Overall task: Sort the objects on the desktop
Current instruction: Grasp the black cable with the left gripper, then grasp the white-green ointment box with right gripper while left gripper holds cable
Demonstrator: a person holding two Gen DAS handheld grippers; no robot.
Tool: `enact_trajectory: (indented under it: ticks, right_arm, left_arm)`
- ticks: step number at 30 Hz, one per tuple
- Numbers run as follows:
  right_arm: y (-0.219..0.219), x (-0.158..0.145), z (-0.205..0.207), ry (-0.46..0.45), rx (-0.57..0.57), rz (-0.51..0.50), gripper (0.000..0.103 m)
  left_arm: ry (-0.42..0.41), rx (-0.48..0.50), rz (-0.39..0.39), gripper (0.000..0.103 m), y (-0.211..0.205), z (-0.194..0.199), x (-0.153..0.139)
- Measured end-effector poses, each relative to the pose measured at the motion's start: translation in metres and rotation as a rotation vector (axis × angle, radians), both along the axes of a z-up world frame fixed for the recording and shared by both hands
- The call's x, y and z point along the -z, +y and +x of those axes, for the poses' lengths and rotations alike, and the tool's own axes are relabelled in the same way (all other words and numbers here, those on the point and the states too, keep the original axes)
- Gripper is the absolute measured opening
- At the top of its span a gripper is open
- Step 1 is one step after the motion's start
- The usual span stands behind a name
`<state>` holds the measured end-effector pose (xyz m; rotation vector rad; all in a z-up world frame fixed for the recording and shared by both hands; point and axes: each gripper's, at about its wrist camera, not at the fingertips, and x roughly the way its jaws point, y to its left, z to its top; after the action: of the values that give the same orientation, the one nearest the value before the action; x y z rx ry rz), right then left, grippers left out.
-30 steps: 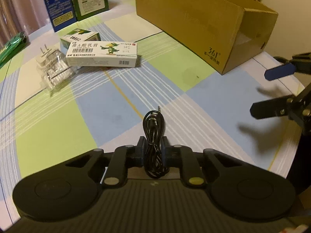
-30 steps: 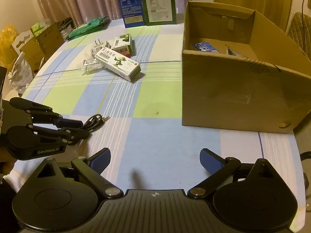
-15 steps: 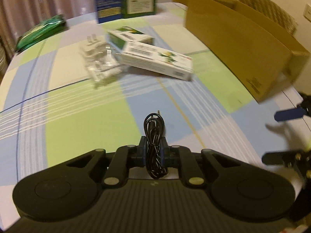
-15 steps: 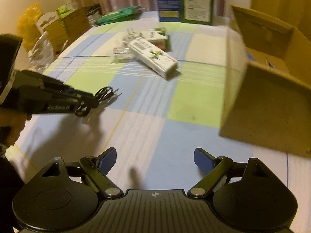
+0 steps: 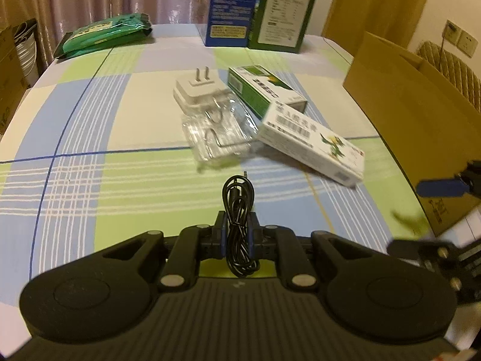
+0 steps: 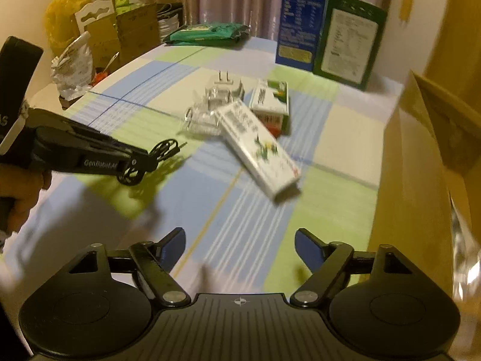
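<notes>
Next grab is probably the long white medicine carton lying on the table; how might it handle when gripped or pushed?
The long white medicine carton looks like thin card, so probably light and crushable. It leans on the clear plastic packaging, so it may swing when pushed. Flat-sided, it is unlikely to roll.

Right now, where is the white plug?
In the left wrist view, the white plug sits mid-table on clear plastic packaging, left of the green box.

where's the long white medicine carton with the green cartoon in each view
Left wrist: long white medicine carton, right of centre, beside the clear plastic packaging.
Right wrist: carton at centre, lying diagonally.
Shared landmark: the white two-prong plug adapter, just behind it in both.
</notes>
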<state>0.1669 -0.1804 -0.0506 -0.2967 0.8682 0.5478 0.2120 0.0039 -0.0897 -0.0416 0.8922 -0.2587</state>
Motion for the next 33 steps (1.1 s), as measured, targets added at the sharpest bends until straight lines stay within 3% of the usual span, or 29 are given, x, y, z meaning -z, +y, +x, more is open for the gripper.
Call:
enact_trajectory:
  ticks: [9, 13, 16, 19, 22, 26, 33]
  right_arm:
    - [0.030, 0.006, 0.061, -0.028, -0.071, -0.085, 0.074]
    - [0.038, 0.018, 0.083, -0.018, -0.089, -0.153, 0.074]
    - [0.042, 0.030, 0.093, -0.005, -0.099, -0.204, 0.073]
    - [0.044, 0.041, 0.100, 0.018, -0.096, -0.222, 0.062]
    - [0.040, 0.043, 0.103, 0.022, -0.062, -0.201, 0.046]
    - [0.038, 0.039, 0.091, 0.034, -0.033, -0.171, 0.036]
    - [0.019, 0.024, 0.048, 0.139, 0.085, -0.041, 0.035]
  left_arm:
    - [0.013, -0.016, -0.003, 0.010, 0.001, 0.015, 0.007]
    - [0.053, -0.014, 0.008, 0.020, 0.003, 0.023, 0.012]
    - [0.054, -0.011, 0.017, 0.020, 0.004, 0.024, 0.013]
    - [0.059, -0.003, 0.016, 0.020, 0.002, 0.024, 0.013]
    - [0.070, 0.013, 0.011, 0.019, -0.001, 0.024, 0.012]
    - [0.078, 0.030, 0.009, 0.011, -0.003, 0.021, 0.011]
    - [0.092, 0.080, -0.001, 0.011, -0.007, 0.005, 0.010]
